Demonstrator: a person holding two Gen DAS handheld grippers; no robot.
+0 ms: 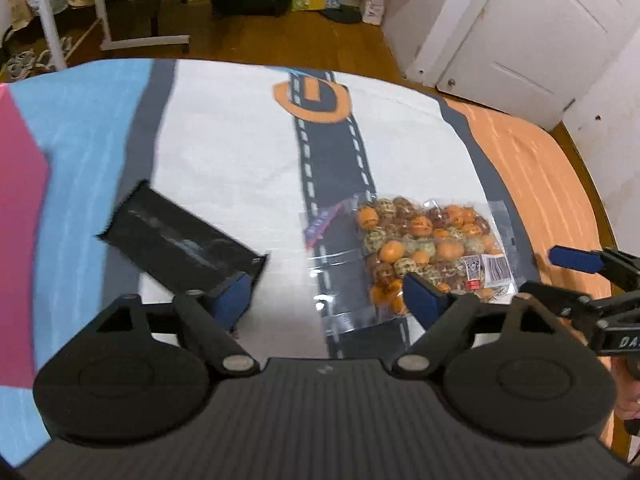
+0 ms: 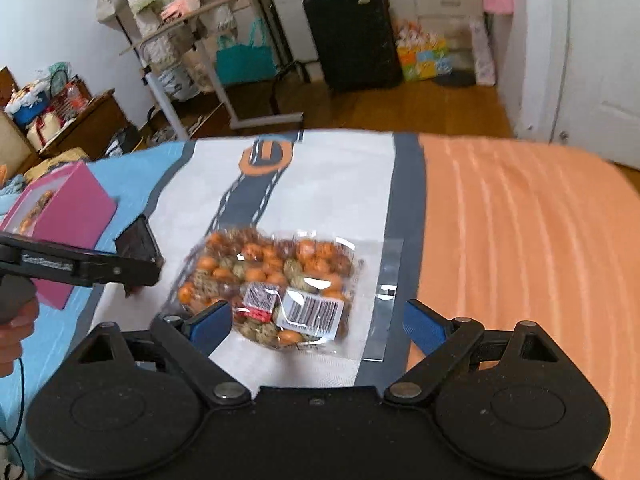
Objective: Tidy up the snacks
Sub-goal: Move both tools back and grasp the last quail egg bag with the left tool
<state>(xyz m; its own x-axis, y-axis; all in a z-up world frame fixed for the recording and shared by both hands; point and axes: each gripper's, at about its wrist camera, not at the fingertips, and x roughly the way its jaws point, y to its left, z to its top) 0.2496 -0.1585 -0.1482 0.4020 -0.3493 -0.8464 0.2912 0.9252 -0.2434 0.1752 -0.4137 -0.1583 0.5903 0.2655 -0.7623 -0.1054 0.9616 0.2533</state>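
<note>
A: Start at the left. What is over there?

B: A pink box (image 2: 66, 236) stands on the blue part of the bedspread (image 2: 520, 240), open at the top, with what looks like a snack bag already inside. Judged from that, it is the collecting container.

A: And the left tongs?

B: The left gripper (image 1: 324, 300) is spread wide, jaws well apart. A black packet (image 1: 176, 236) lies tilted just ahead of its left finger. From the left wrist view the finger's pad overlaps the packet's near corner, but I cannot tell whether they touch. Nothing sits between the jaws.

A: Middle of the bed?

B: A clear bag of orange and speckled candy balls (image 2: 272, 280) lies flat on the white panel, next to the printed road strip, barcode label facing up. It is near the black packet, not touching it.

A: The right tongs?

B: The right gripper (image 2: 318, 326) is also spread, holding nothing. Its jaws straddle the near edge of the candy bag; contact is not evident.

A: So which step is this?

B: My reading: approach before a pick. Two snacks remain loose on the bed.

A: What does the next move require?

B: Probably: lower the right gripper and close on the bag's flat plastic margin rather than the lumpy fill. The film looks slippery, so a shallow pinch could slide off.
</note>
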